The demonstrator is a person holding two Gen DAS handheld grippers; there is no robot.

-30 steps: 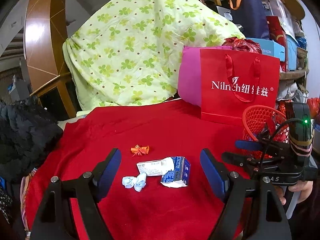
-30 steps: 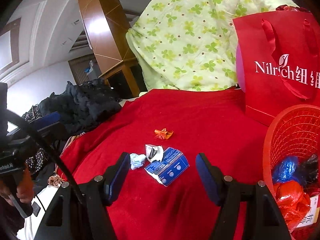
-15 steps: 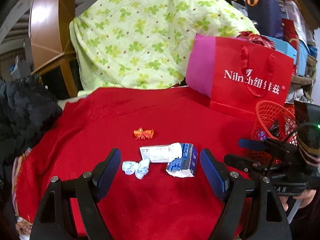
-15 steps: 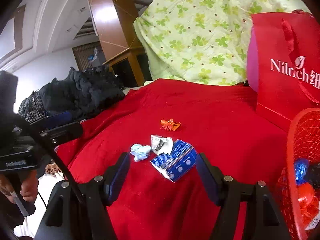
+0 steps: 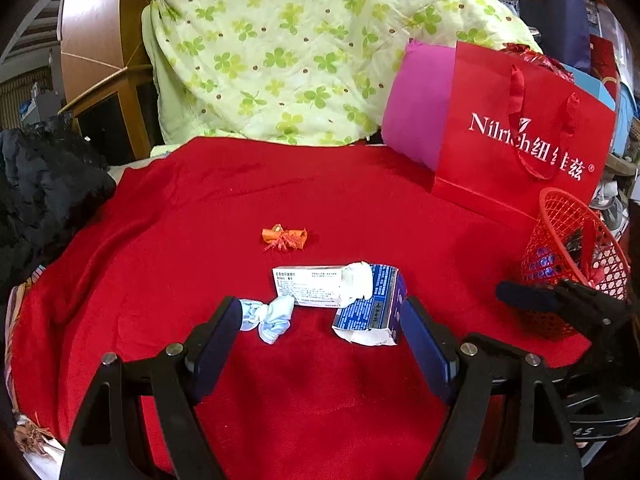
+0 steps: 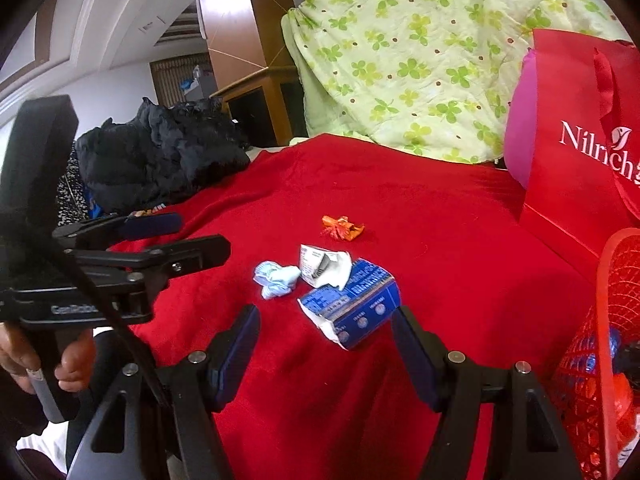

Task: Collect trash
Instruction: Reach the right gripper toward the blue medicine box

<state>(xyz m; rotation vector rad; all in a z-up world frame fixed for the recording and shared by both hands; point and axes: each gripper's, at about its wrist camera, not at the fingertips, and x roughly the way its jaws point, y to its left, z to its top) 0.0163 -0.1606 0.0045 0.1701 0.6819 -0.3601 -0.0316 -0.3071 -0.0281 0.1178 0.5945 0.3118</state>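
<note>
Three pieces of trash lie on a red cloth (image 5: 200, 208): an orange wrapper (image 5: 285, 237), a pale blue crumpled wad (image 5: 269, 317) and a torn blue-and-white box (image 5: 352, 298). My left gripper (image 5: 322, 322) is open, low over the cloth, its fingertips either side of the wad and box, gripping nothing. In the right wrist view the same box (image 6: 352, 300), wad (image 6: 276, 278) and orange wrapper (image 6: 342, 228) lie just ahead of my right gripper (image 6: 326, 330), which is open and empty. A red mesh basket (image 5: 576, 256) with trash in it stands at the right.
A red paper gift bag (image 5: 520, 140) and a pink pillow (image 5: 416, 120) stand behind the basket. A green clover quilt (image 5: 304, 48) is heaped at the back. Black clothing (image 6: 160, 152) is piled at the left edge. A hand (image 6: 68, 364) holds the left gripper's handle.
Both grippers have sunk and moved closer to the trash, which now looks larger and nearer the fingertips. Their jaws stay equally wide. No item has shifted.
</note>
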